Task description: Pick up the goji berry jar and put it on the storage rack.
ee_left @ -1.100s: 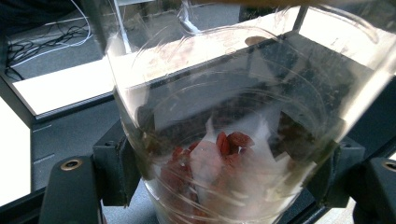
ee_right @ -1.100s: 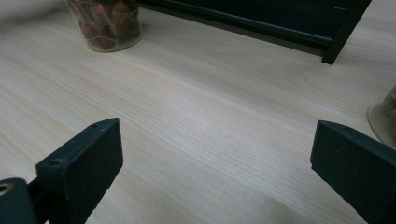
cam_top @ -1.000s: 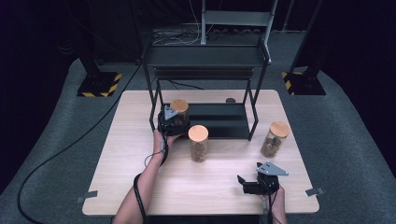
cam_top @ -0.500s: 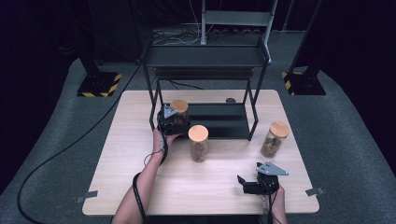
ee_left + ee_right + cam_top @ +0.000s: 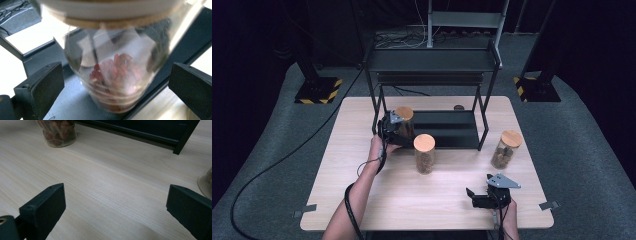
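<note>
A glass jar with a cork lid [image 5: 404, 113] and red pieces inside [image 5: 113, 72] stands on the lower shelf of a black rack [image 5: 447, 129]. My left gripper [image 5: 398, 131] [image 5: 118, 75] reaches around it from the left front. Its jaws have just been opening and now stand wide on either side of the jar, with the pads off the glass. My right gripper [image 5: 477, 196] [image 5: 117, 195] rests low over the table near the front right edge, open with nothing between its fingers.
A second cork-lidded jar [image 5: 424, 152] [image 5: 56, 132] stands on the wooden table [image 5: 362, 200] just in front of the rack. A third jar [image 5: 504, 149] [image 5: 206, 182] stands at the right, beyond the rack's front right leg [image 5: 185, 135]. An upper shelf [image 5: 432, 60] overhangs the rack.
In the high view the left gripper sits a touch nearer the person beside the shelf jar. The jars and the right gripper have not moved.
</note>
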`<state>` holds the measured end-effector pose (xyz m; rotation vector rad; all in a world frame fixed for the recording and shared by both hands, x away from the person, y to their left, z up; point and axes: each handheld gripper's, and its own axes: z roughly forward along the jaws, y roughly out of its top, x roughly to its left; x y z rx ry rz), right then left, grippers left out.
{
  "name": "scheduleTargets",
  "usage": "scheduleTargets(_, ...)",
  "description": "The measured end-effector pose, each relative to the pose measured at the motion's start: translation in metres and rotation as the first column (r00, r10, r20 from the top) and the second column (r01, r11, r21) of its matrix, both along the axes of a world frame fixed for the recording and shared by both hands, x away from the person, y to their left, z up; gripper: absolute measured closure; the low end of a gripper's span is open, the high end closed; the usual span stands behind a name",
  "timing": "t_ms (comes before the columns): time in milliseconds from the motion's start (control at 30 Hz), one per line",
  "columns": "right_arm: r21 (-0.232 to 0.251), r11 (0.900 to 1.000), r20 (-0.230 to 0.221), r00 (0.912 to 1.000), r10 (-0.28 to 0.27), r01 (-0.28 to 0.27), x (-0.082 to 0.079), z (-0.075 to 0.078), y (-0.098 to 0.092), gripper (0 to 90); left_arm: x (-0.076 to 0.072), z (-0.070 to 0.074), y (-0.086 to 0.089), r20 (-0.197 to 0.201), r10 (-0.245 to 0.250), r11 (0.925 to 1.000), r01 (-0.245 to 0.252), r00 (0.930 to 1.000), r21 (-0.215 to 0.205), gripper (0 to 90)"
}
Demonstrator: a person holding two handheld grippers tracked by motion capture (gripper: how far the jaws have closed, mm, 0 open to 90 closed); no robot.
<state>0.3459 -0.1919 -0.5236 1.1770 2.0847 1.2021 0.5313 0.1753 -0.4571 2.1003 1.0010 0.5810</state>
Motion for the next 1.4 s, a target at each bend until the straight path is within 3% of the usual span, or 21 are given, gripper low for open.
scheduleTargets(200, 0.0, 1.0, 0.001, 1.0, -0.003, 0.003, 0.0, 0.0, 0.0, 1.6, -0.009, 0.0, -0.001, -0.021, -0.038, 0.9957, 0.04, 0.9991, 0.084, 0.0)
scheduleTargets(333, -0.001, 1.0, -0.001, 1.0, -0.002, 0.002, 0.0, 0.0, 0.0, 1.6, -0.017, 0.0, 0.0, -0.028, -0.057, 0.9926, 0.06, 0.998, 0.106, 0.0)
scheduleTargets(500, -0.001, 1.0, 0.0, 1.0, -0.002, 0.002, 0.0, 0.0, 0.0, 1.6, -0.03, -0.003, 0.004, -0.047, -0.109, 0.9803, 0.115, 0.9929, 0.16, 0.0)
scheduleTargets(800, -0.003, 1.0, -0.003, 1.0, 0.001, -0.001, 0.0, 0.0, 0.0, 1.6, -0.047, -0.011, 0.012, -0.067, -0.142, 0.9688, 0.153, 0.9875, 0.195, 0.0)
scheduleTargets(933, -0.004, 1.0, -0.002, 1.0, -0.001, 0.001, 0.0, 0.0, 0.0, 1.5, -0.06, -0.022, 0.021, -0.056, -0.125, 0.9745, 0.133, 0.9906, 0.181, 0.0)
scheduleTargets(1200, -0.01, 1.0, -0.005, 1.0, 0.0, 0.0, 0.001, 0.0, 0.001, 1.6, -0.097, -0.048, 0.045, -0.097, -0.06, 0.9884, 0.073, 0.9935, 0.133, 0.0)
scheduleTargets(1400, -0.016, 1.0, -0.009, 1.0, 0.001, -0.001, 0.001, 0.0, 0.002, 1.4, -0.12, -0.056, 0.061, -0.098, -0.026, 0.991, 0.038, 0.9948, 0.129, 0.0)
